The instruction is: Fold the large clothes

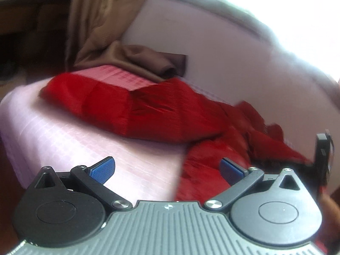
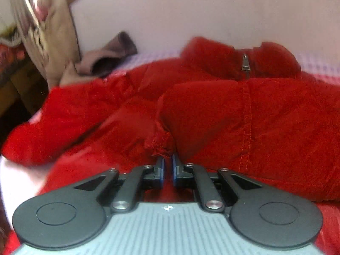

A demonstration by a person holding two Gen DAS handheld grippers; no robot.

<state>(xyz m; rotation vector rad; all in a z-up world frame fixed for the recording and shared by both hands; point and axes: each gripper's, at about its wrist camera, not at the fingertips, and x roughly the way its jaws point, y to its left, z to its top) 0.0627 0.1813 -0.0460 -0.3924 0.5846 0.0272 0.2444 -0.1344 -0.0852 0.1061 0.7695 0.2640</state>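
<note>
I have the right gripper (image 2: 167, 165) with its jaws pinched nearly together on a gathered elastic cuff (image 2: 159, 144) of the red jacket (image 2: 255, 116), which lies sprawled across the bed (image 1: 53, 131), collar and metal zipper pull (image 2: 244, 62) toward the far edge. The left gripper (image 1: 167, 167) hangs with jaws wide apart and empty over the pale checked bedcover near the near edge. To fold well, I should draw the sleeve flat across the puffy, quilted body. A brown cloth (image 1: 148, 59), blurred, seems to lie at the far corner.
</note>
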